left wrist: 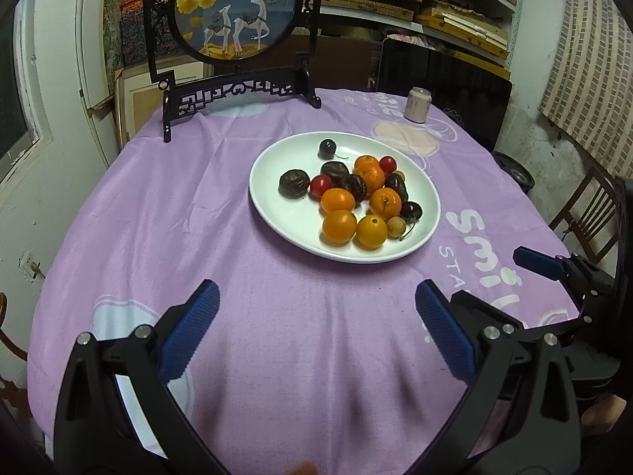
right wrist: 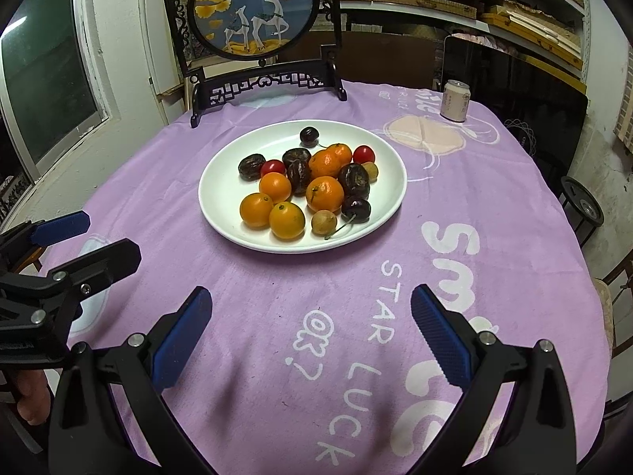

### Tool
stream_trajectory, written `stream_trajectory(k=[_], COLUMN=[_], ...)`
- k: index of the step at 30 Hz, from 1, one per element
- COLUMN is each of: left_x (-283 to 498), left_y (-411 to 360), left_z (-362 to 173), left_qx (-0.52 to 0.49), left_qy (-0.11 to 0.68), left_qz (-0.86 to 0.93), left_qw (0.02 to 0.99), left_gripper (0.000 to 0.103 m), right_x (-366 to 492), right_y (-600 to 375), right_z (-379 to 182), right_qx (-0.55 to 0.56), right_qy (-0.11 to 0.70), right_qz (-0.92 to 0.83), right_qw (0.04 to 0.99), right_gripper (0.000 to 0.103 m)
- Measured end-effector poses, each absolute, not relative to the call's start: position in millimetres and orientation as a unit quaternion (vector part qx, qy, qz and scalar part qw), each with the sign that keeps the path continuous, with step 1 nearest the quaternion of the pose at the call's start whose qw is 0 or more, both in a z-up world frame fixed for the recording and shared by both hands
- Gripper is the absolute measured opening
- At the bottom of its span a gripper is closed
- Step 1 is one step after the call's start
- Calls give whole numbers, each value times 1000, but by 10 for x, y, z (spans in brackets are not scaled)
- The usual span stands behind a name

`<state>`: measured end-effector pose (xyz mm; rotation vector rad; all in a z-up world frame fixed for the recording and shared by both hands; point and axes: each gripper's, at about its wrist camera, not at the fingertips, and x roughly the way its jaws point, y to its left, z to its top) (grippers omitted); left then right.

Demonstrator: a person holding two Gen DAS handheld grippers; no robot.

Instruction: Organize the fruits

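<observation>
Centrally, white plate (right wrist: 221, 198) on purple tablecloth (right wrist: 277, 356), oval, long axis roughly left-right; fruits (right wrist: 304, 186) heaped toward right half, lone dark cherry (right wrist: 309, 135) at far rim. Left gripper (left wrist: 316, 308) and right gripper (right wrist: 310, 312) hover side by side near table edge, fingers spread wide, empty. Beyond: can (right wrist: 455, 101), deer screen (right wrist: 253, 12), shelves

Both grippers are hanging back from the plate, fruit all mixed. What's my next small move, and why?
Probably ease the right gripper forward toward the near rim of the white plate. Its jaws are open and empty, like the left gripper's, and the nearest orange fruit sits exposed at the pile's front edge, so it looks easiest to take first.
</observation>
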<state>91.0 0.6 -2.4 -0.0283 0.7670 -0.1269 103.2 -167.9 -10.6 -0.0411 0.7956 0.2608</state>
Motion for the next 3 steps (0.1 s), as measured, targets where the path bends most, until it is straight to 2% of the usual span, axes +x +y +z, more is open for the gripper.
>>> stream_trajectory(k=[3], left_x=[912], left_y=[11], left_z=[-22], left_qx=[-15], left_qy=[374], left_qz=[-62], left_qw=[925], left_gripper=[101], right_x=[1034], right_y=[-1683], right_z=[-107], right_qx=[-20], right_qy=[386], right_qz=[126], right_qw=[913], right_gripper=[101])
